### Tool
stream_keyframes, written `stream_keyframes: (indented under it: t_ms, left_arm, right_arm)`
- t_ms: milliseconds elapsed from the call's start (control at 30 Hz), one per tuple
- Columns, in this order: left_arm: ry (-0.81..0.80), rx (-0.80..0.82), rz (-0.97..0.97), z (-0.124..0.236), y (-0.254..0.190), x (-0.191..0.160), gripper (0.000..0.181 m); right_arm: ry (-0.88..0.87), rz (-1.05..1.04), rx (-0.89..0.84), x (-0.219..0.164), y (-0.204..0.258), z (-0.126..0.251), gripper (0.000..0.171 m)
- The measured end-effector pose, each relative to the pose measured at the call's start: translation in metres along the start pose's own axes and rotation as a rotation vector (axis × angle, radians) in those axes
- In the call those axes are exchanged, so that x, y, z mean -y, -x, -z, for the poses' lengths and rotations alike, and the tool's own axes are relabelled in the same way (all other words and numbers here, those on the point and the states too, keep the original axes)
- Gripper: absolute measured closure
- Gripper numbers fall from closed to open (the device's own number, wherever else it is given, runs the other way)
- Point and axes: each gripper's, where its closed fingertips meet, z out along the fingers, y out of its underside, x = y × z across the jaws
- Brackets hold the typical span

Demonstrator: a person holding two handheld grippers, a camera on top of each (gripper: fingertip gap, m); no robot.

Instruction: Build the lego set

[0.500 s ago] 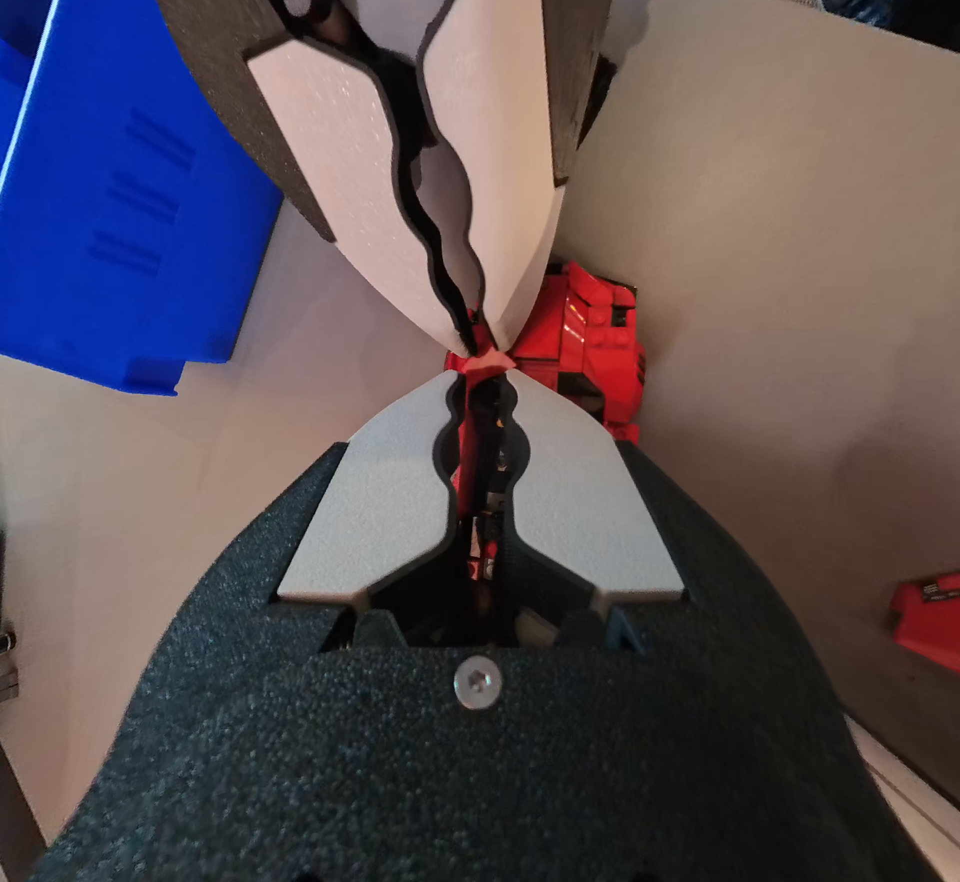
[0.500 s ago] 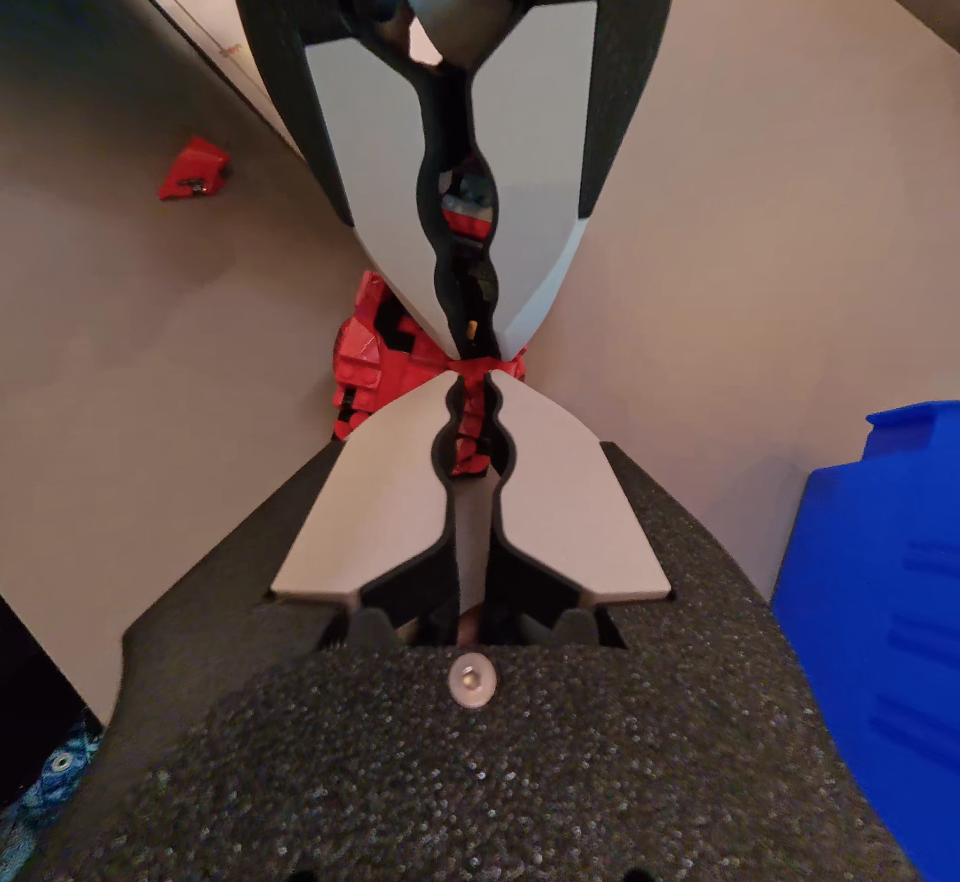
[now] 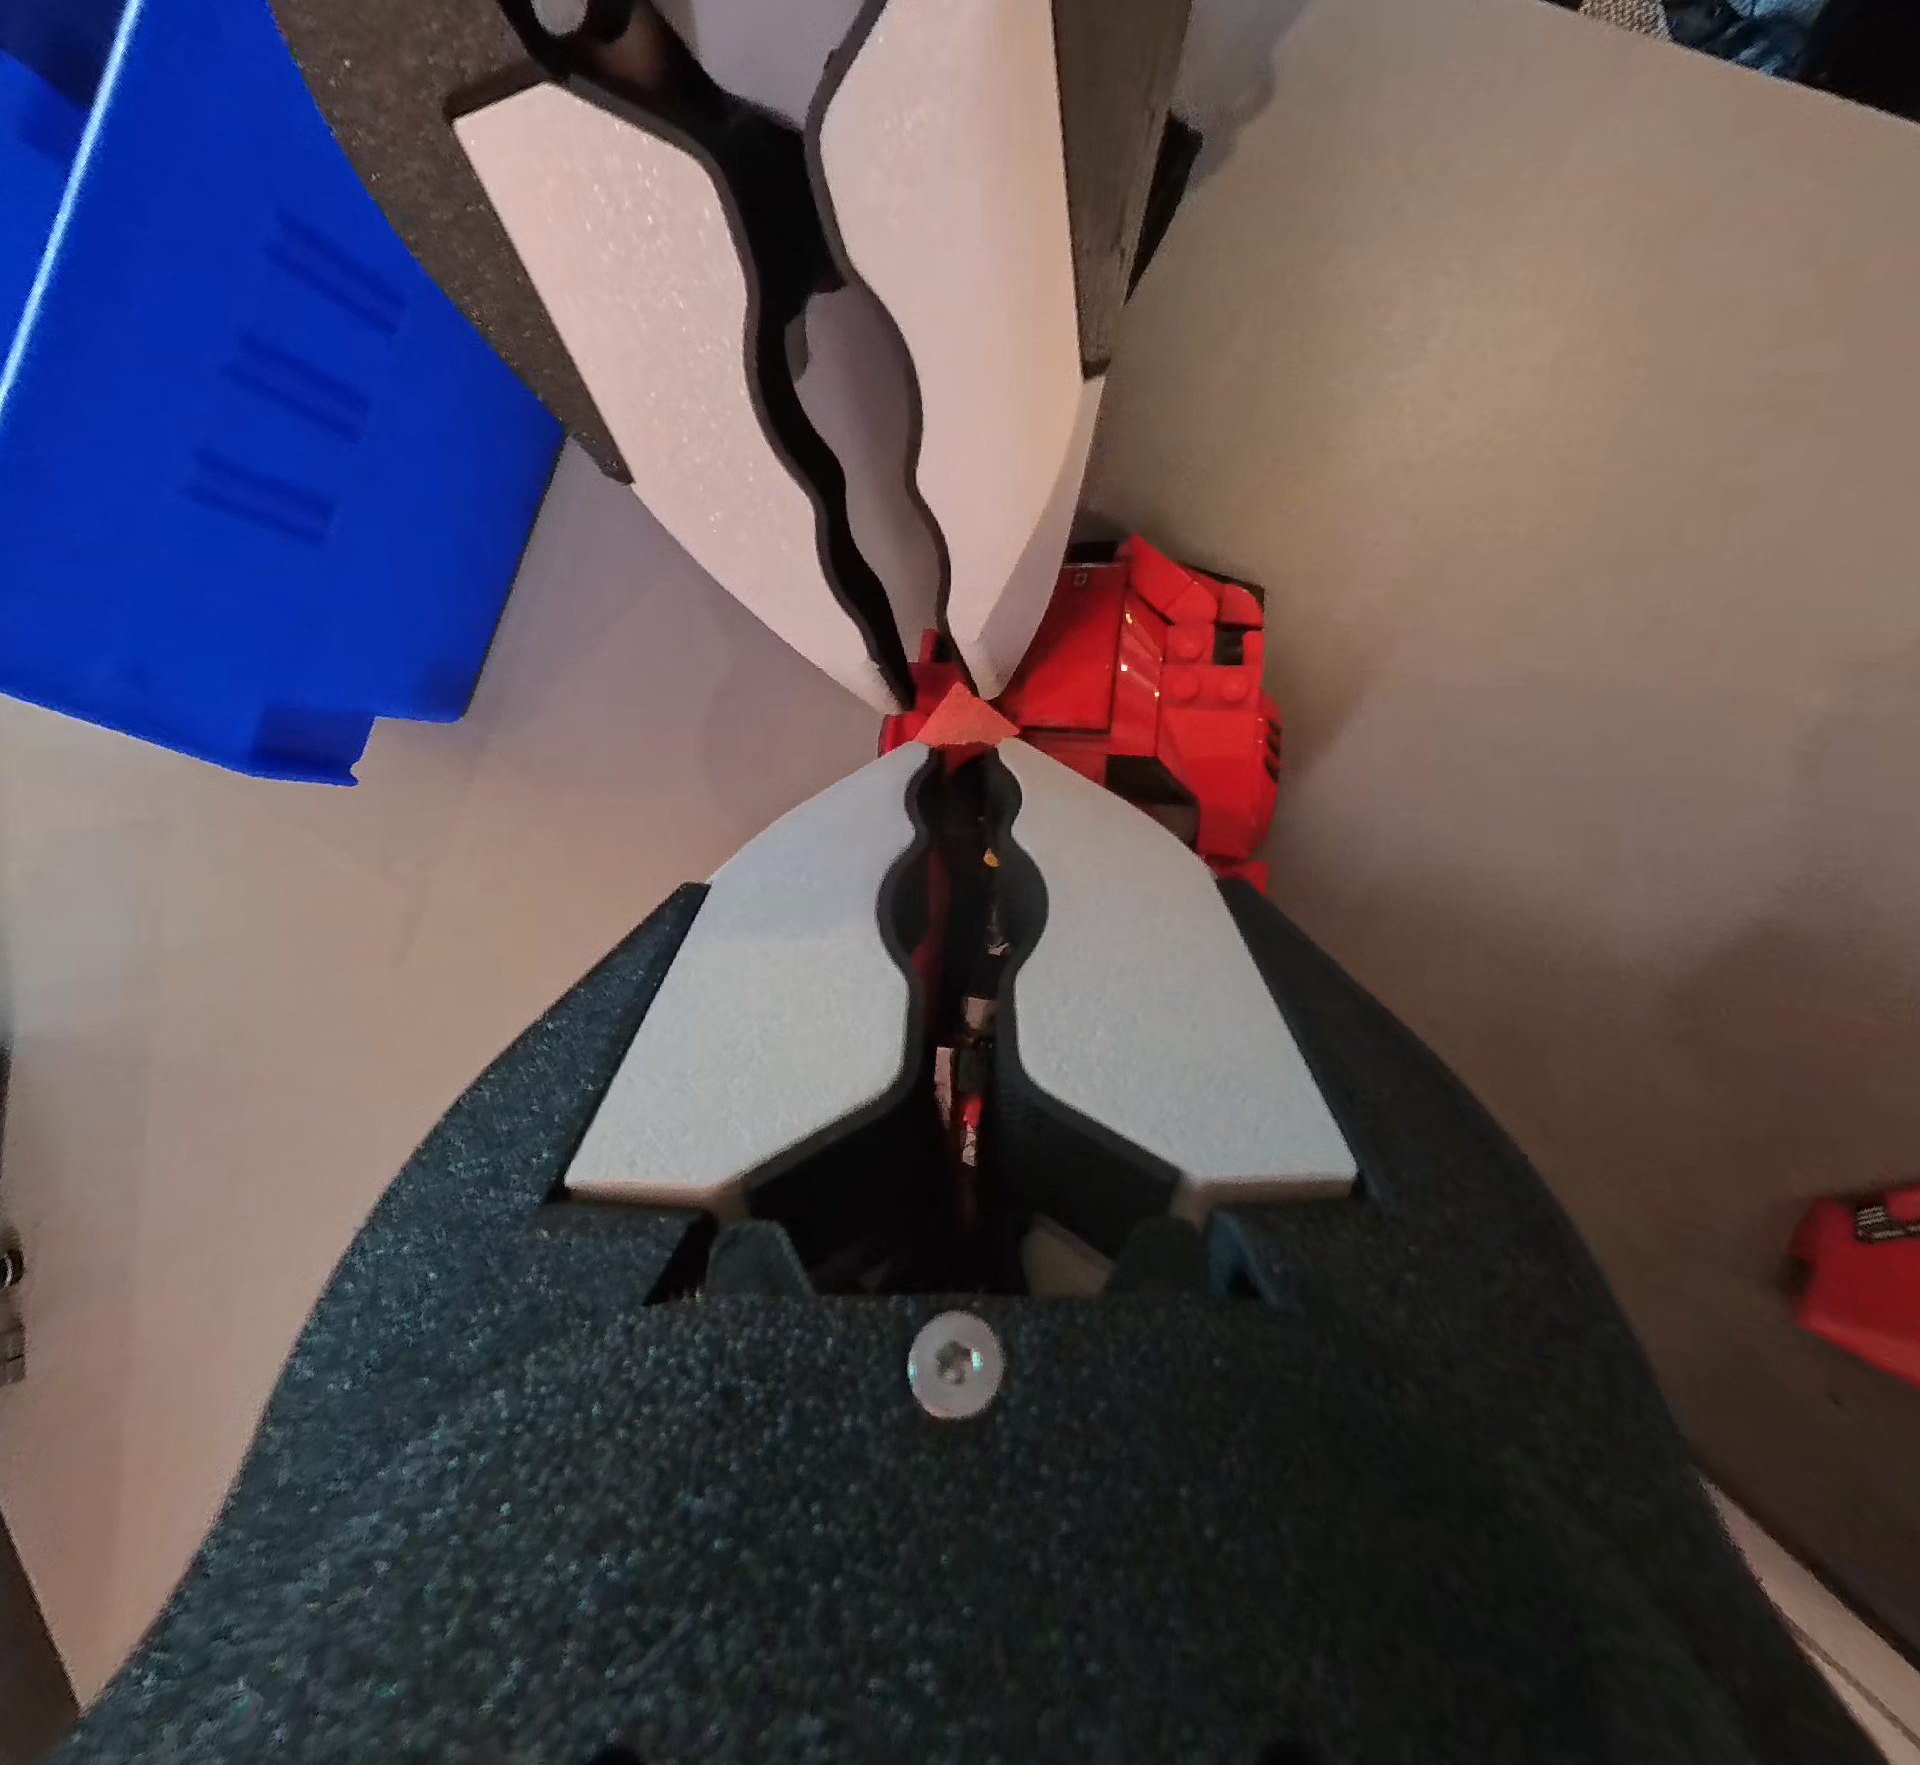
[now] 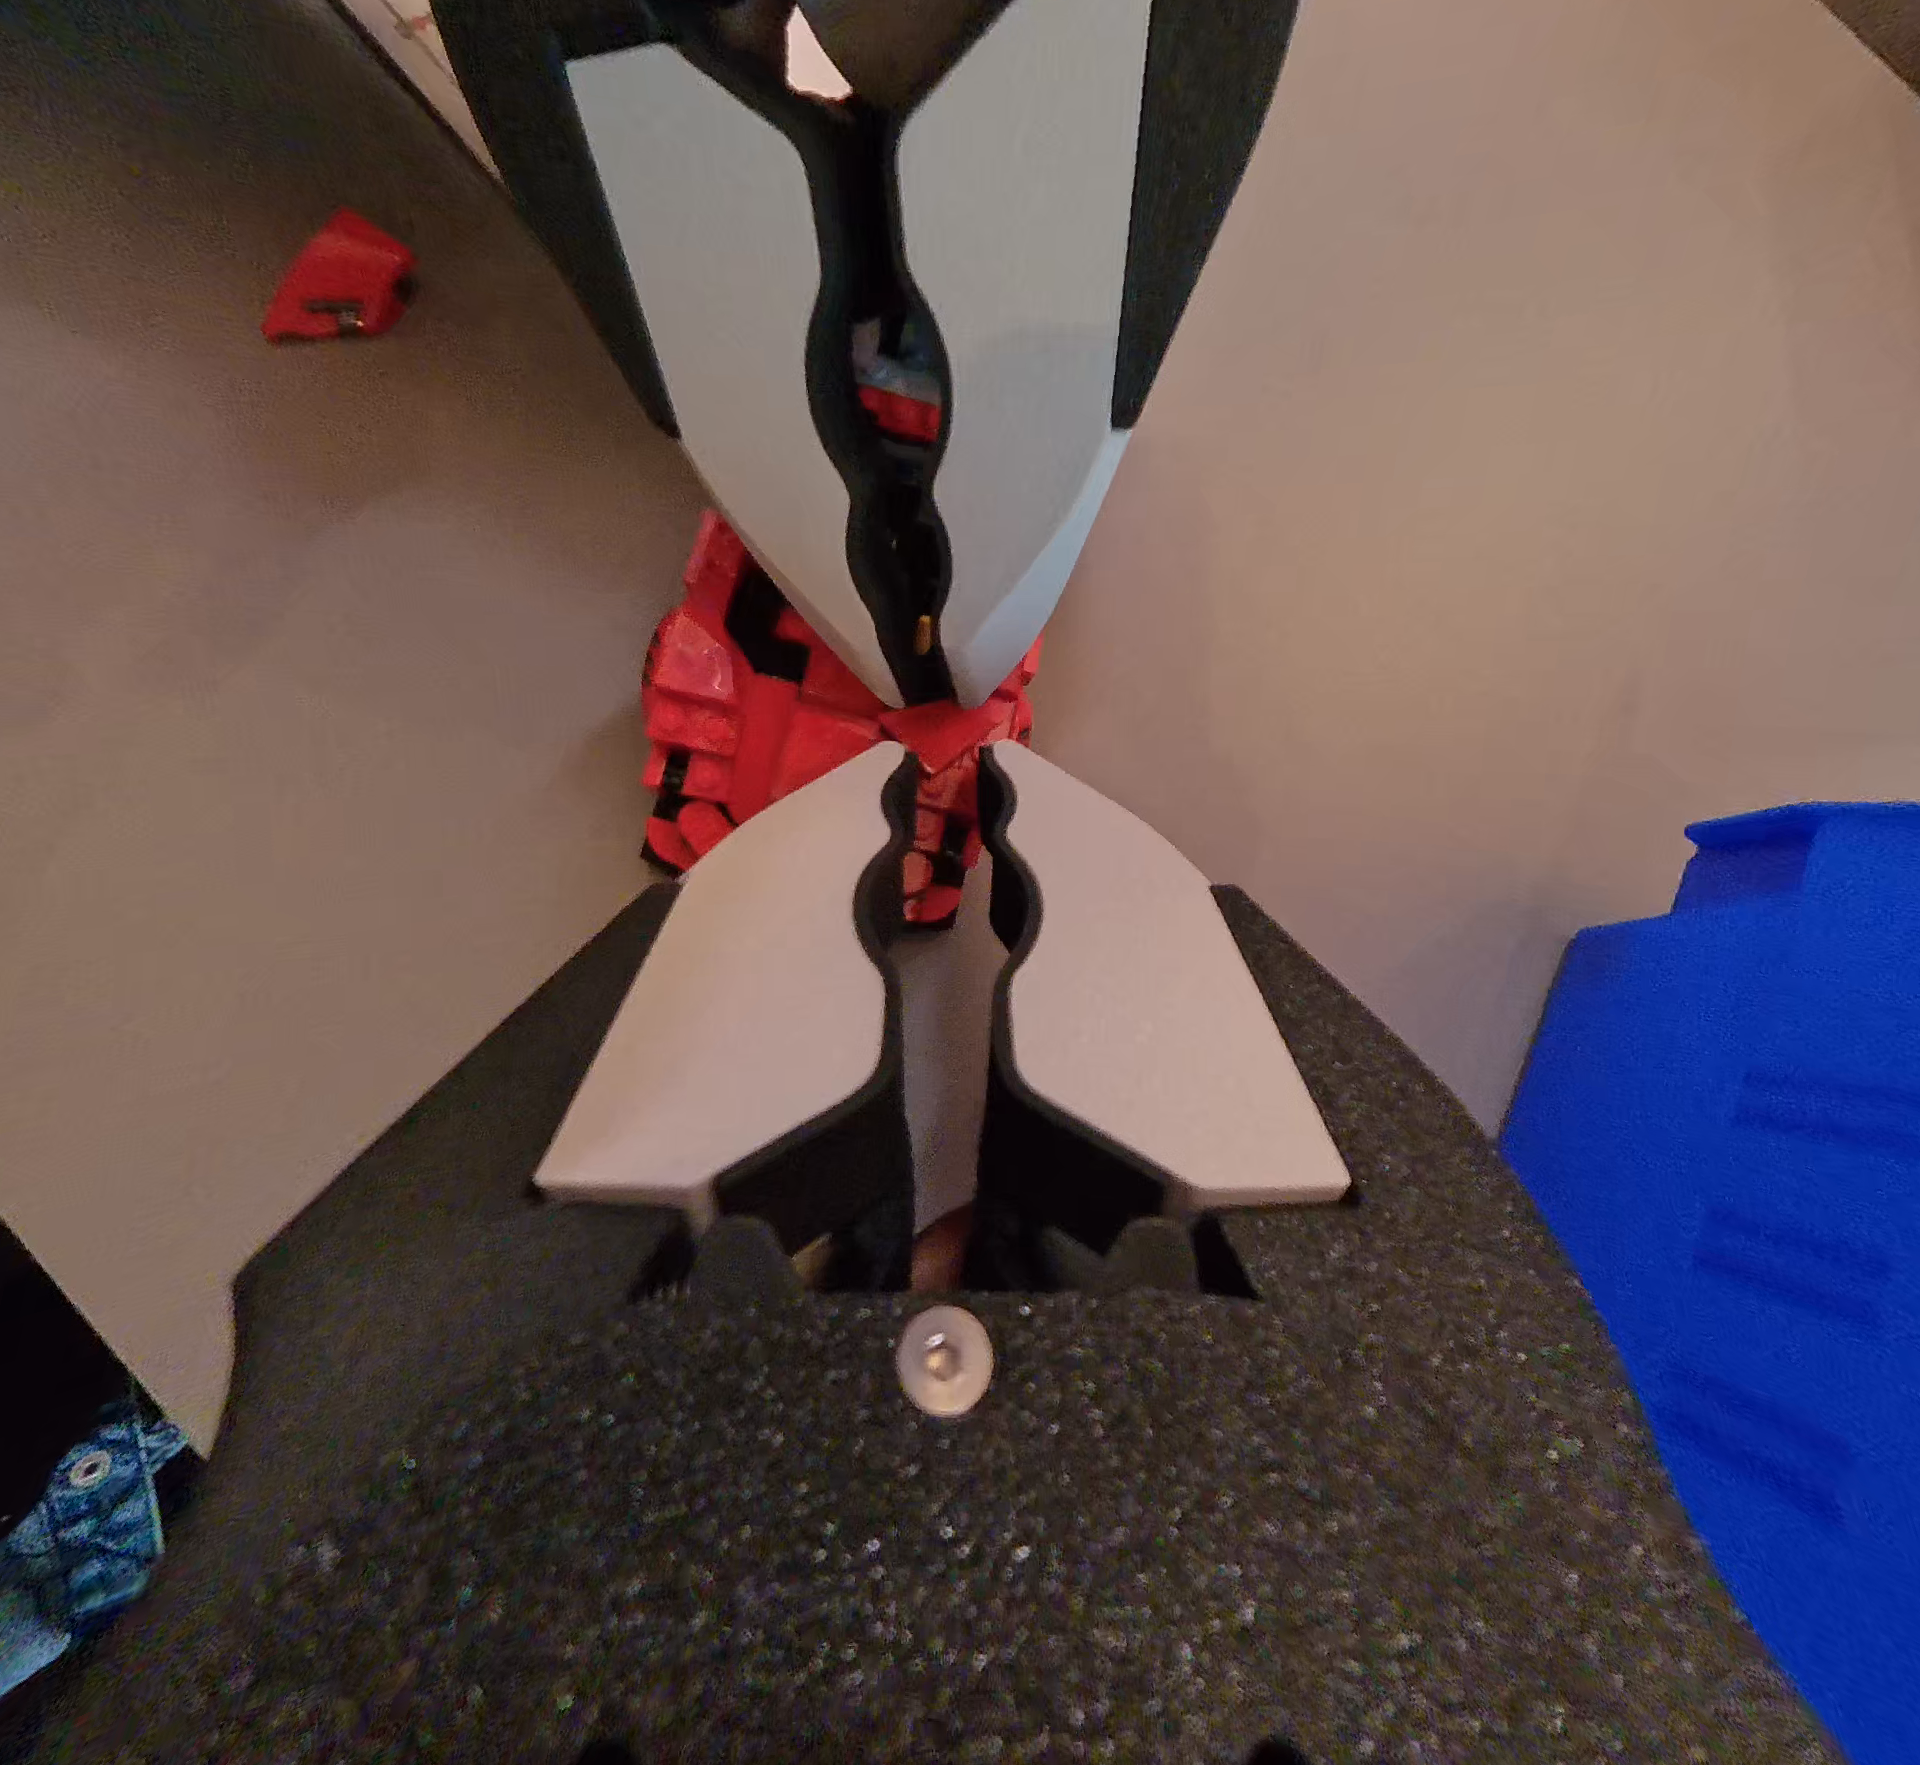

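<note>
Left wrist view: the left gripper (image 3: 961, 759) comes up from 6 o'clock, its fingers drawn nearly together and pinching a red and black Lego model (image 3: 1153, 707) that shows in the slit between them and spreads out toward 2 o'clock of the tips. The right gripper (image 3: 935, 681) comes down from 12 o'clock to meet it tip to tip, also clamped on the model at a small red wedge. The model sits over a beige table (image 3: 1558, 572). A blue bin (image 3: 229, 406) stands at 10 o'clock, and a loose red Lego piece (image 3: 1860, 1284) lies at 4 o'clock, well apart.

In the right wrist view the right gripper (image 4: 940, 749) rises from 6 o'clock and the left gripper (image 4: 925, 692) faces it from 12 o'clock, with the model (image 4: 727, 728) at 9 o'clock of the tips, the loose piece (image 4: 332, 287) at 10 o'clock and the bin (image 4: 1745, 1196) at 4 o'clock.
</note>
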Motion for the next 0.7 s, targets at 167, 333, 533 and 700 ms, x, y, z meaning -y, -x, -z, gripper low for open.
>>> stream_keyframes:
  t_ms: [167, 333, 533, 700]
  left_arm:
    - [-0.002, 0.005, 0.009, 0.000, 0.000, 0.000, 0.176]
    - [-0.005, 0.009, 0.016, 0.000, 0.001, -0.001, 0.176]
    - [-0.008, 0.008, 0.018, 0.000, 0.001, 0.000, 0.175]
    - [-0.007, 0.009, 0.017, 0.001, 0.001, -0.001, 0.174]
  right_arm:
    - [0.008, 0.028, -0.003, 0.001, -0.002, 0.001, 0.160]
    - [0.036, 0.063, -0.013, -0.003, -0.006, 0.003, 0.162]
    - [0.047, 0.088, -0.027, -0.003, -0.011, 0.001, 0.163]
    - [0.054, 0.096, -0.034, -0.003, -0.014, 0.000, 0.163]
